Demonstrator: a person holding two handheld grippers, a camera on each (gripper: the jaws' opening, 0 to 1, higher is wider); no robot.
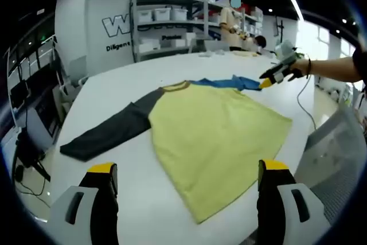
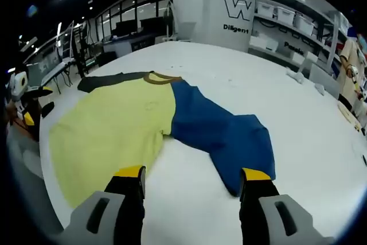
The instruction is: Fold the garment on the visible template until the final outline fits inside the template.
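The long-sleeved shirt (image 1: 218, 136) lies flat on the white table (image 1: 172, 67), yellow body spread, grey sleeve (image 1: 109, 133) and blue sleeve (image 2: 223, 133) flung outward. Your left gripper (image 1: 186, 185) and right gripper (image 2: 192, 185) both stand with jaws apart, holding nothing. Bring the right one down onto the blue cuff, pinch one layer only, and fold it straight across the body.

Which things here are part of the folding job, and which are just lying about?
For the job:
- shirt with yellow body, dark grey sleeve and blue sleeve, spread flat on the white table
- left gripper, right gripper

Lying about:
- shelving with bins
- small white items farther along the table
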